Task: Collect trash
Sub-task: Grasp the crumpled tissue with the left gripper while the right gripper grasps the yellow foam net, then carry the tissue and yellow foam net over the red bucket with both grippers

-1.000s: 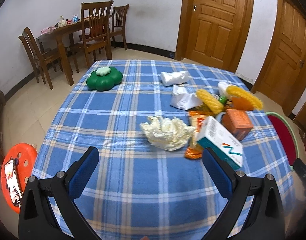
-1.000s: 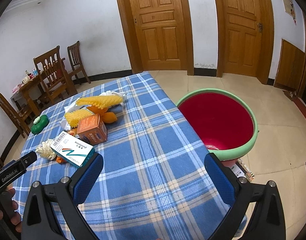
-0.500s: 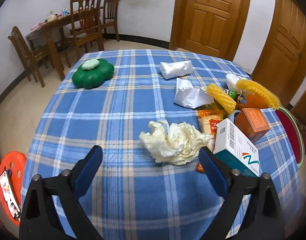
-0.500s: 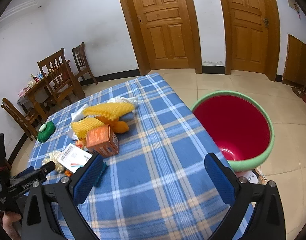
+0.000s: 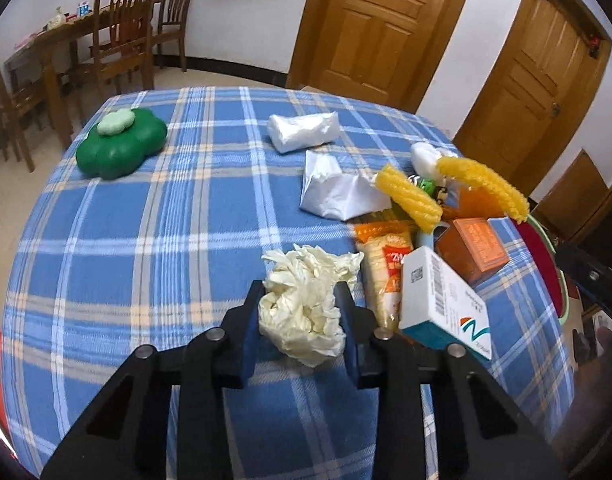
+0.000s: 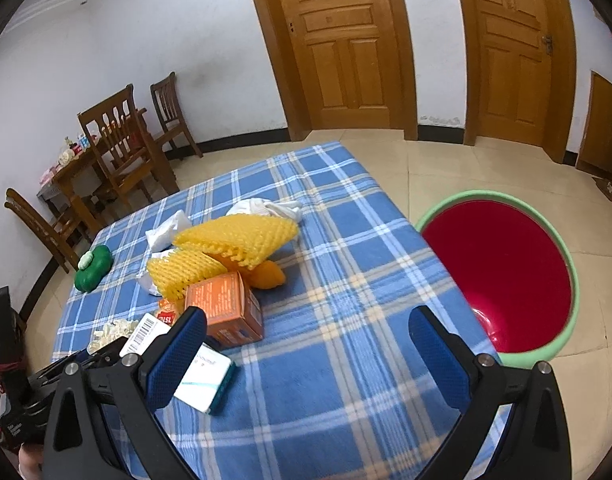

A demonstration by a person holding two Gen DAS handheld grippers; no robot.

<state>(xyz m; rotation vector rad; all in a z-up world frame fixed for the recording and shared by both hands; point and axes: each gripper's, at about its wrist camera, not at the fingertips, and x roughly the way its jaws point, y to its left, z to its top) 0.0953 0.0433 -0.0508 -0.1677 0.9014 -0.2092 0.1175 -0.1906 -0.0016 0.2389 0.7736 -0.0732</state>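
Observation:
My left gripper [image 5: 300,300] is shut on a crumpled cream-white wad of paper [image 5: 306,304] on the blue plaid table [image 5: 146,220]. The wad also shows at the left of the right wrist view [image 6: 110,330]. To its right lie a white and teal box [image 5: 445,304], an orange snack packet [image 5: 381,264], an orange box [image 5: 473,248], yellow foam nets [image 5: 409,196] and white tissues [image 5: 337,192]. My right gripper [image 6: 306,344] is open and empty above the table's near right part. A red bin with a green rim [image 6: 501,272] stands on the floor right of the table.
A green flower-shaped container [image 5: 120,142] sits at the table's far left. A white packet [image 5: 304,132] lies at the far middle. Wooden chairs and a dining table [image 5: 86,48] stand by the far wall. Wooden doors [image 6: 345,44] are behind.
My left gripper moved forward and closed its fingers on the cream paper wad. My right gripper moved forward over the table and stayed open.

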